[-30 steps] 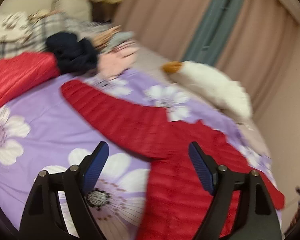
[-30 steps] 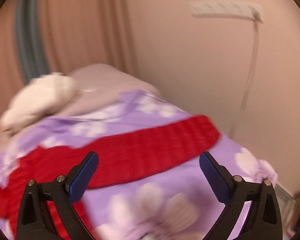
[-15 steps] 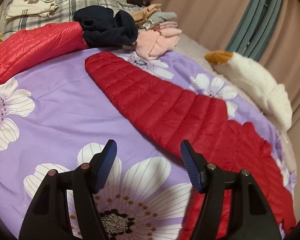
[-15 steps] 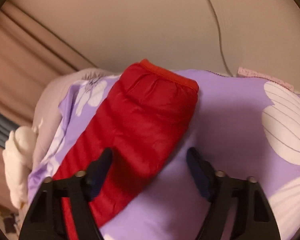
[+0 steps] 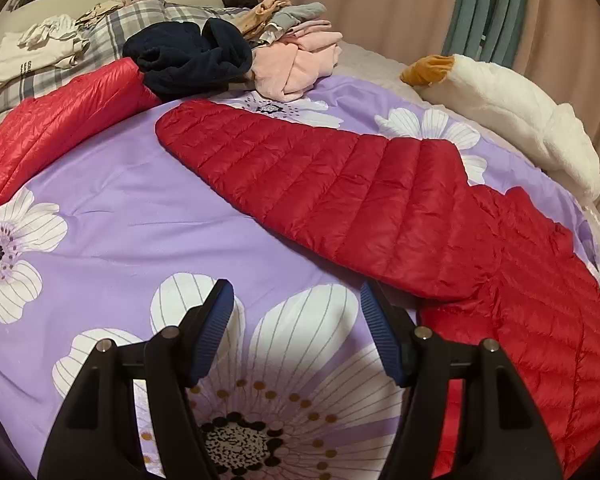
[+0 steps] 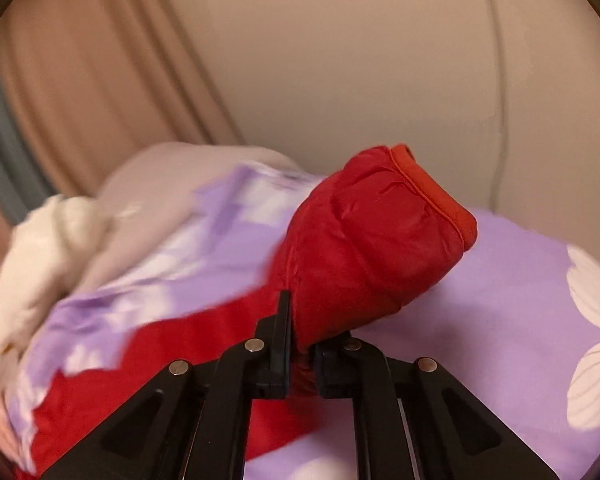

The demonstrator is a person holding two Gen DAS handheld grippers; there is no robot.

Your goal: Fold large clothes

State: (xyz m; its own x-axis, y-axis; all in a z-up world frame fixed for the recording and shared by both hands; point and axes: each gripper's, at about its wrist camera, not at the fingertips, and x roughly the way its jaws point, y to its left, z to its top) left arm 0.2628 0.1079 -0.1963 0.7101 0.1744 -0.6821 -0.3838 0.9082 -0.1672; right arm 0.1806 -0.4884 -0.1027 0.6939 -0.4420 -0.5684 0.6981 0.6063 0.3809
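A red quilted down jacket (image 5: 380,200) lies spread on the purple flowered bedspread (image 5: 112,208), one sleeve reaching up-left. My left gripper (image 5: 298,336) is open and empty, hovering over the bedspread just left of the jacket's body. In the right wrist view, my right gripper (image 6: 302,344) is shut on the other red sleeve (image 6: 372,248) near its cuff (image 6: 432,196), and the sleeve end is lifted off the bedspread (image 6: 520,280).
A second red jacket (image 5: 48,132) lies at the left. A pile of dark blue, pink and grey clothes (image 5: 228,52) sits at the bed's far side. A white plush toy (image 5: 512,108) lies at the right. Curtains and a wall stand behind the bed.
My right gripper has closed on the red sleeve near the cuff and raised it. My left gripper has drifted a little nearer the bedspread, still open.
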